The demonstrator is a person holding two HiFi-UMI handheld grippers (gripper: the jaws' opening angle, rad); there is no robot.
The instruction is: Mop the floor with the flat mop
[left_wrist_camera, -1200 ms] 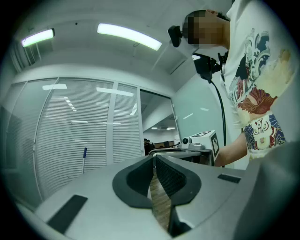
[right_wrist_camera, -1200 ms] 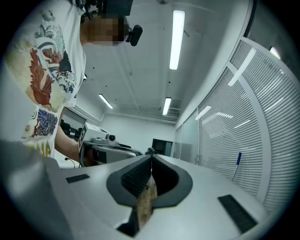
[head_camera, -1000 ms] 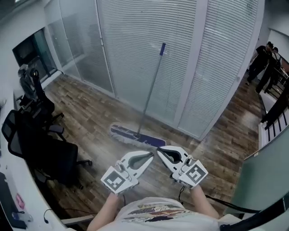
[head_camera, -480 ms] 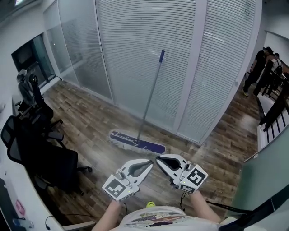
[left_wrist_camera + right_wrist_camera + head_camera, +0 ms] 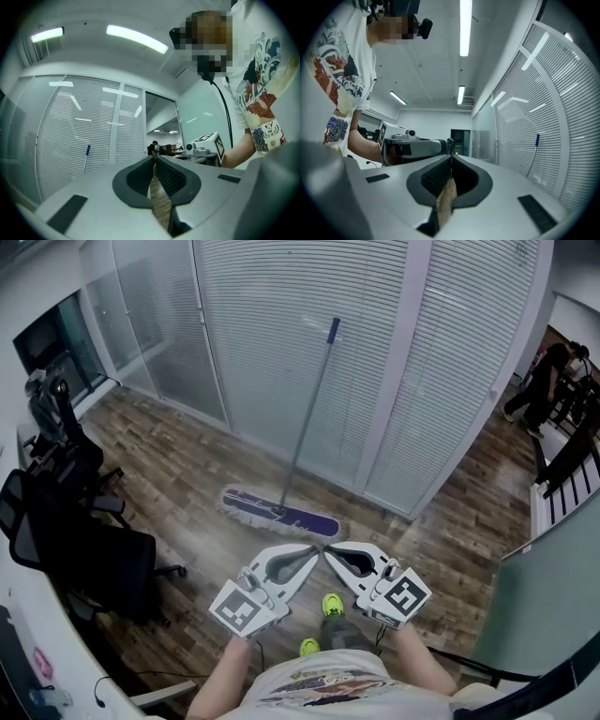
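At the far left, black office chairs (image 5: 89,554) crowd the edge of the wooden floor (image 5: 187,474). Further in, the flat mop (image 5: 281,514) stands by itself. Its blue-purple head lies flat on the floor at the foot of the blind-covered glass wall (image 5: 272,334), and its grey handle leans up against the blinds, blue grip at the top. Neither claw touches it. Nearer the person than the mop head, the left claw (image 5: 312,556) is held about level, its jaws closed together on nothing. Just beside it, tip almost to tip, the right claw (image 5: 330,554) is likewise closed and empty. Yellow-green shoes (image 5: 332,604) show beneath them. At the far right, people (image 5: 548,381) stand well apart from the mop.
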